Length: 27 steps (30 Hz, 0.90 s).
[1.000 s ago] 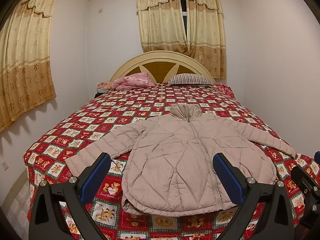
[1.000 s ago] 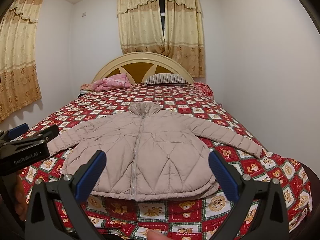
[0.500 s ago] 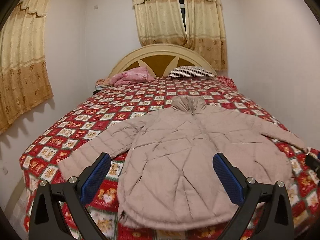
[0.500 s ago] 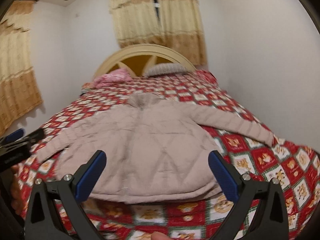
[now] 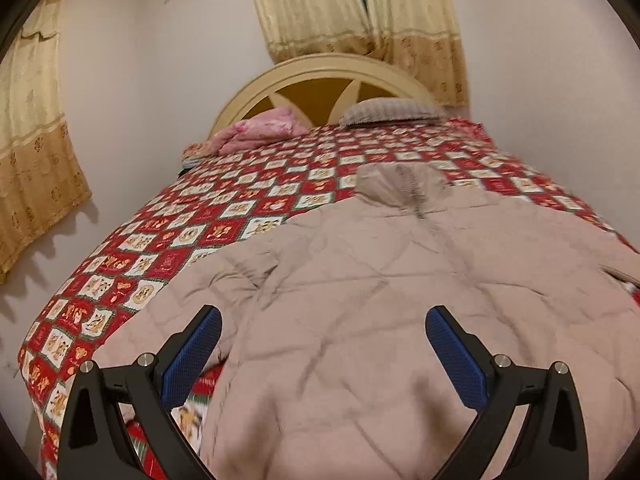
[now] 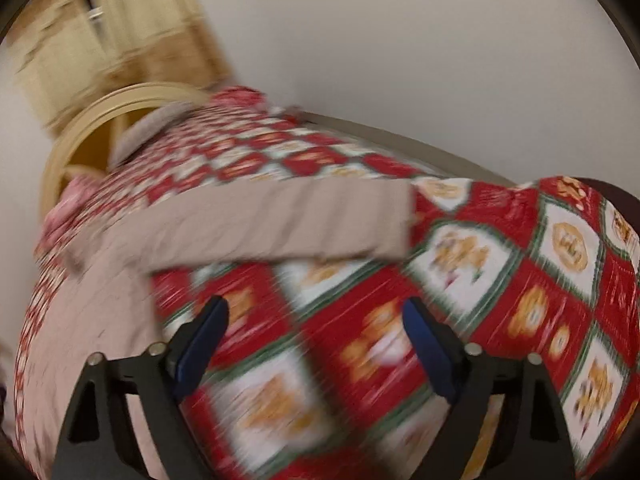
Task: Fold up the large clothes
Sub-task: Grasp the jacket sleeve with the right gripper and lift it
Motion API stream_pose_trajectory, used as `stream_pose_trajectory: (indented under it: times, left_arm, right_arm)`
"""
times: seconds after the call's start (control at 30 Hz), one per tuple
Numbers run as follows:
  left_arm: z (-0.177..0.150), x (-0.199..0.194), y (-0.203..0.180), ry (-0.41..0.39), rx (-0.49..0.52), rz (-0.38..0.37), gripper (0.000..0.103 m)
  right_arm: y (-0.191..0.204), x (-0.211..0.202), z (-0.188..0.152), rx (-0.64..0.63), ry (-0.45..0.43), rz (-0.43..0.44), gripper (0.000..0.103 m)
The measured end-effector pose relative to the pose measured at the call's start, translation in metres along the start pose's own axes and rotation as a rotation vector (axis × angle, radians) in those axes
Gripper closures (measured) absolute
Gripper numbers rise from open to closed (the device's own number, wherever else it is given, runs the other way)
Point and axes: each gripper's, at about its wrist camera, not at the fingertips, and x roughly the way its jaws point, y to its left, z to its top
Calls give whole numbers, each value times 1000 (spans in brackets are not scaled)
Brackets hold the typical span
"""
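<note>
i'm at the reaching step, both jaws wide and empty: my left gripper (image 5: 322, 350) over the jacket (image 5: 400, 300) lying flat on the bed (image 5: 160, 256), my right gripper (image 6: 316, 344) needing the sleeve (image 6: 280, 224) at 12 o'clock.

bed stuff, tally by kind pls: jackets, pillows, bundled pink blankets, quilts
jackets: 1, the beige puffer jacket spread flat, zipped
pillows: 1, the striped pillow at the headboard
pink bundles: 1, the pink blanket beside the pillow
quilts: 1, the red patchwork quilt covering the bed
total: 4
</note>
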Motion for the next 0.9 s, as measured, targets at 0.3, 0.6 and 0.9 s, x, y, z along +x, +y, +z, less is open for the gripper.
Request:
stream_pose_trajectory:
  times: [0.3,0.6,0.9]
  left_arm:
    - [-5,75,19,108,-79,44,1]
    - [-24,100,20,179,-109,18,1]
    - [-29,108,26,218,-138,-5,1]
  right_arm:
    - [-25,58,47,62,76,-106,31]
    - [-18,84,54,40,144,-85,88]
    - [25,36,102,-57,-2,-106,92]
